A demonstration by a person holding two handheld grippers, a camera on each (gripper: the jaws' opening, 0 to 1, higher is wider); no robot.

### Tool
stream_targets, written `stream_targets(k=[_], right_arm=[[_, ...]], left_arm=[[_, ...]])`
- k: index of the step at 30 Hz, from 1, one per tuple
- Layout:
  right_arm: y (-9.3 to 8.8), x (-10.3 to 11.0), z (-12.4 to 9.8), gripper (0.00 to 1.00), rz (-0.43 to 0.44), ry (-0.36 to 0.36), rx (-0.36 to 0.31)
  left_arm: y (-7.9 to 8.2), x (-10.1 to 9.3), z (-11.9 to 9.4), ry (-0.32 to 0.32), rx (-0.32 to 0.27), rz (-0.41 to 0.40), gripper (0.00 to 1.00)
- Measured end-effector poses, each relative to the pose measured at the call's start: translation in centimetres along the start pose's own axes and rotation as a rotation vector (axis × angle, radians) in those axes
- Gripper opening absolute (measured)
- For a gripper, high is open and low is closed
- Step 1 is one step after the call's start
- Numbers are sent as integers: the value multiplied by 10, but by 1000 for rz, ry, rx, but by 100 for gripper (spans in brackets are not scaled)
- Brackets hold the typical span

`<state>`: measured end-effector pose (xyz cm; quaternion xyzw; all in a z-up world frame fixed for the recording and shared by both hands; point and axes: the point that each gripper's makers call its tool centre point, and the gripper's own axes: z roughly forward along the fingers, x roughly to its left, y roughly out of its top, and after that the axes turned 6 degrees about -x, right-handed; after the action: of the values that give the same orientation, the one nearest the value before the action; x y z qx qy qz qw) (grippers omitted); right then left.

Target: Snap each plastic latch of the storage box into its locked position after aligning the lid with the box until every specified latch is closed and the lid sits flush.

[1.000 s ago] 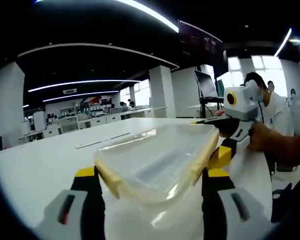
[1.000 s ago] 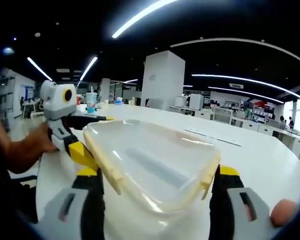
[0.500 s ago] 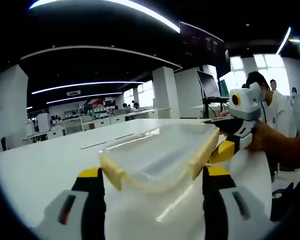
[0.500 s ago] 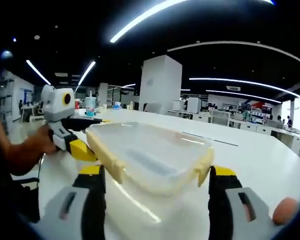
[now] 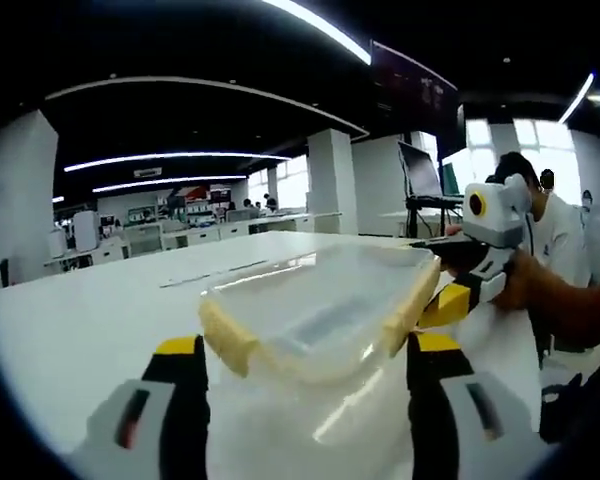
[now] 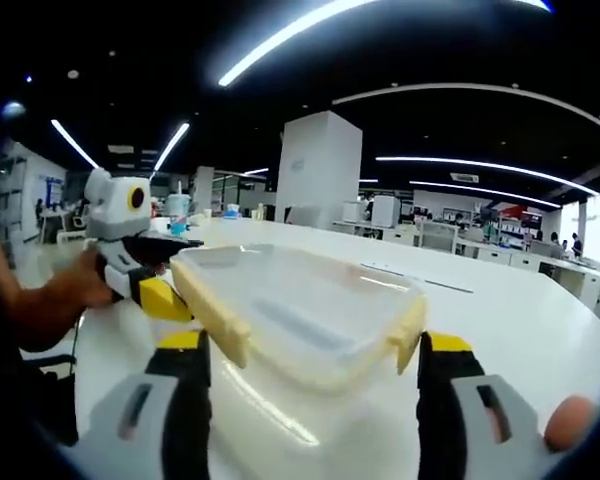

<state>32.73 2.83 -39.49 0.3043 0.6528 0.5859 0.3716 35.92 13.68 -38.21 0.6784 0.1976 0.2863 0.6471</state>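
The left gripper [image 5: 305, 350] stood with its jaws apart, one on each side of the near end of the lid [image 5: 315, 312], neither seen to bite. The right gripper [image 6: 305, 352] stood the same at the opposite end, jaws wide, the lid between them but not clamped as far as could be told. In the left gripper view the right gripper showed at the lid's far corner, a hand [image 5: 525, 285] behind it; in the right gripper view the left gripper sat at the far corner likewise.

The lid lay over the clear box [image 6: 310, 400] on the white table [image 5: 80, 320], its cream latches [image 5: 225, 340] flared outward at the sides, so none looked locked. Whether the lid sat flush could not be told through the clear plastic.

By my judgement the box was light, thin-walled and smooth, apt to slide on the slick table if pushed from one side alone. The lid would likely flex in the middle, so pressing there would do little. The latches looked the stiffer part and the place to take hold: a jaw tip on the outer face of a flap, pushed down and in, while the other gripper steadied the far end. Too hard a pinch could whiten or crack a hinge
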Motion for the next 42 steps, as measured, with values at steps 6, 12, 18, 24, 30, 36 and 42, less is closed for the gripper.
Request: stream_targets(k=[6, 12, 18, 24, 30, 36, 42], right_arm=[[1, 5, 0, 82, -9, 25, -5], [1, 5, 4, 82, 3, 18, 0], [0, 3, 6, 81, 13, 11, 6], [0, 0, 7, 79, 21, 10, 10], [1, -3, 8, 78, 20, 5, 14], [-3, 3, 1, 75, 20, 29, 51], [-1, -1, 12, 76, 41, 18, 22]], left_arm=[[4, -6, 0, -41, -24, 3, 76], [5, -15, -3, -30, -17, -6, 74], [6, -21, -6, -31, -17, -26, 73], [4, -25, -6, -32, -14, -32, 71], [-5, -24, -3, -27, 13, -58, 67], [-9, -19, 0, -25, 11, -60, 68], [-9, -17, 0, -25, 10, -59, 69]])
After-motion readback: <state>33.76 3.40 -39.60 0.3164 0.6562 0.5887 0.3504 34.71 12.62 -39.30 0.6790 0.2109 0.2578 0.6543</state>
